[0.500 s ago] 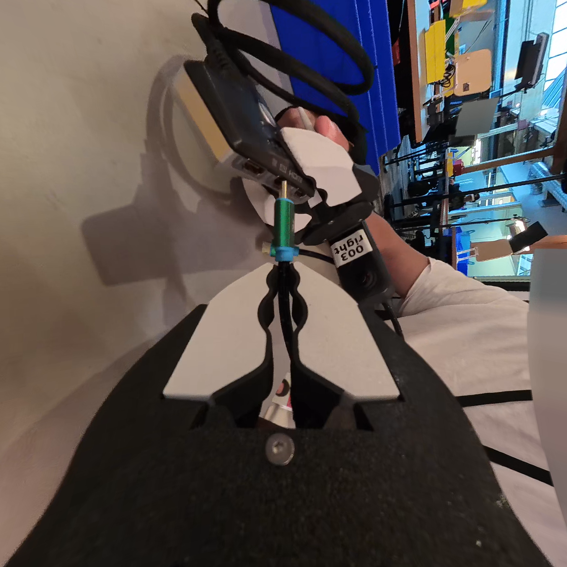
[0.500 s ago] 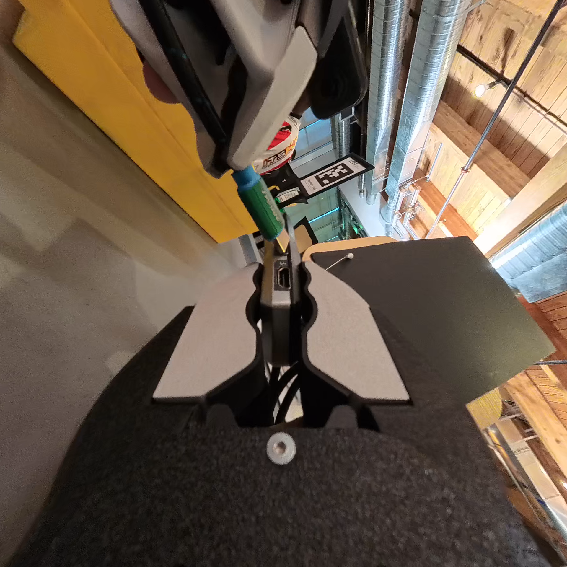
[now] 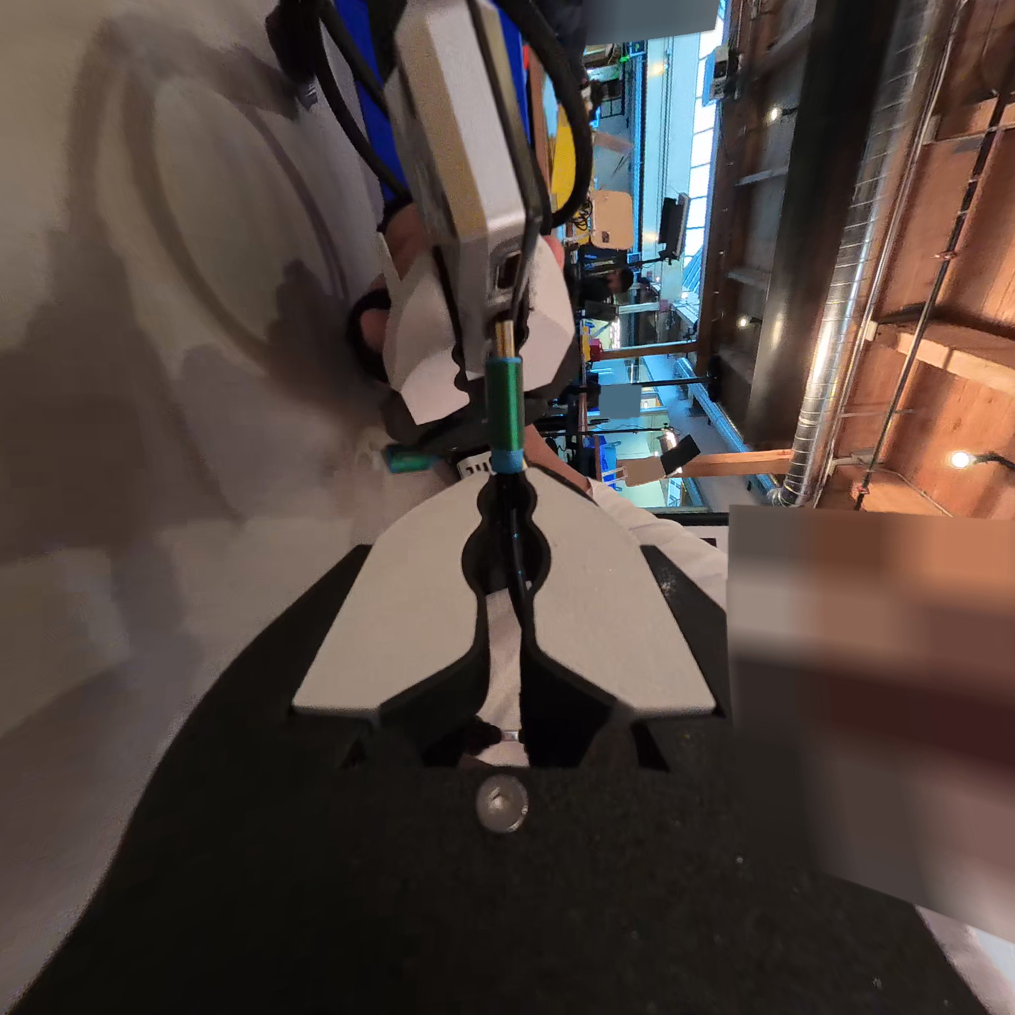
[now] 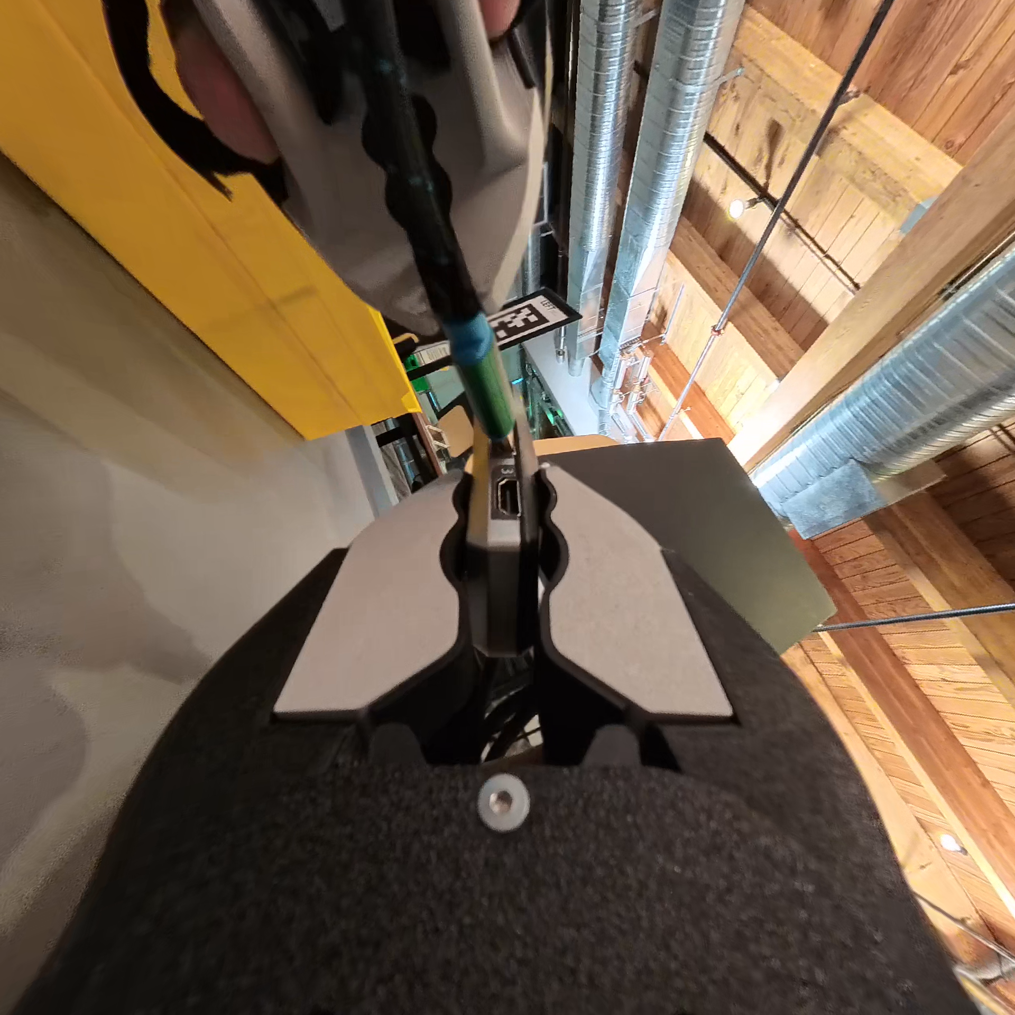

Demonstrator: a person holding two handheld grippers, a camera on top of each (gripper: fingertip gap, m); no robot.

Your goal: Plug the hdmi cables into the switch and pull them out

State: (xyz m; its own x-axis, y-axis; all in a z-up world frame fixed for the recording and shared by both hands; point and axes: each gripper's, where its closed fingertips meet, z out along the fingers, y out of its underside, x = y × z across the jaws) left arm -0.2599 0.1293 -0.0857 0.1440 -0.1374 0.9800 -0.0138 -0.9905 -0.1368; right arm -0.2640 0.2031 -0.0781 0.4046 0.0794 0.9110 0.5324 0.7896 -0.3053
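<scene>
My left gripper (image 3: 508, 486) is shut on a black HDMI cable (image 3: 516, 555) just behind its green plug (image 3: 505, 406), which has a blue band. The plug's metal tip meets an end port of the grey switch (image 3: 467, 165), with some metal still showing. The switch is clamped between the right gripper's white fingers (image 3: 423, 357). In the right wrist view my right gripper (image 4: 505, 483) is shut on the switch (image 4: 494, 576), and an empty port faces the camera. The green plug (image 4: 486, 390) comes down onto the switch's top end from the left gripper's fingers (image 4: 340, 208).
Black cables (image 3: 571, 110) loop off the far end of the switch. A second green plug (image 3: 409, 458) lies blurred on the white table (image 3: 165, 384) beyond. A yellow panel (image 4: 165, 219) stands at the table's edge. A person's white sleeve (image 3: 648, 527) is at the right. The yellow panel (image 4: 165, 219) is about equally far from each gripper, around 20 centimeters.
Both grippers have tilted up together, so the switch now shows its grey side to the left camera. The plug has closed in on the switch's end port.
</scene>
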